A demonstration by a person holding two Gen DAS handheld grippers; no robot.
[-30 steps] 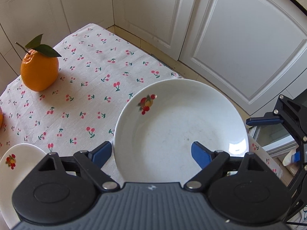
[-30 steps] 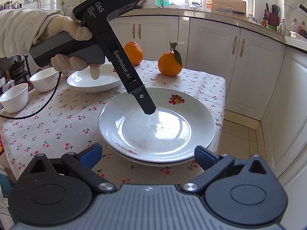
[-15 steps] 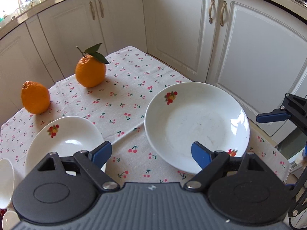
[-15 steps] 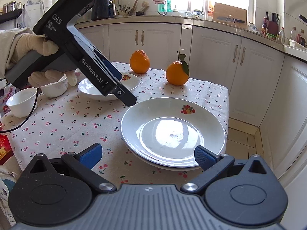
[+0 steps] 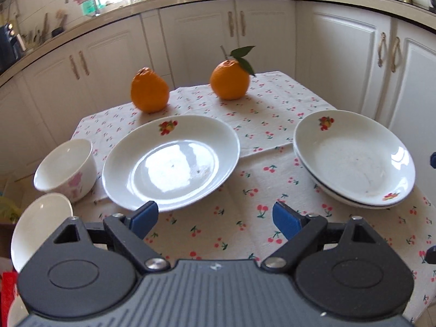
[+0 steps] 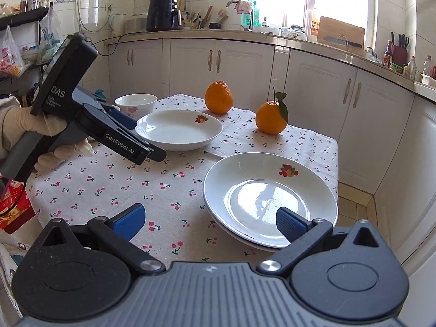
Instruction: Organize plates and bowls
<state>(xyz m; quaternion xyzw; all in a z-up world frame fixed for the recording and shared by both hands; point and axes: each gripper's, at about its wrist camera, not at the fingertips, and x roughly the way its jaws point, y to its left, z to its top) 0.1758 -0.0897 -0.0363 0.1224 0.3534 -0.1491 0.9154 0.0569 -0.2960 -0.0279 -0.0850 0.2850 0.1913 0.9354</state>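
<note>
My left tongs (image 5: 215,218) are opening, empty, at the lone plate (image 5: 171,160). Right tongs (image 6: 209,219) gape, empty. A clumsy rim grab could knock the bowl (image 5: 66,169) beside that plate.

A single white ceramic plate with a fruit motif on its rim (image 5: 171,160) lies flat toward the counter's left side. Well apart to its right, two matching white plates sit stacked (image 5: 354,158), top one upright and empty. Left of the single plate stands a white bowl with pink flower print (image 5: 66,170); a second white bowl (image 5: 41,226) sits nearer, partly hidden.
</note>
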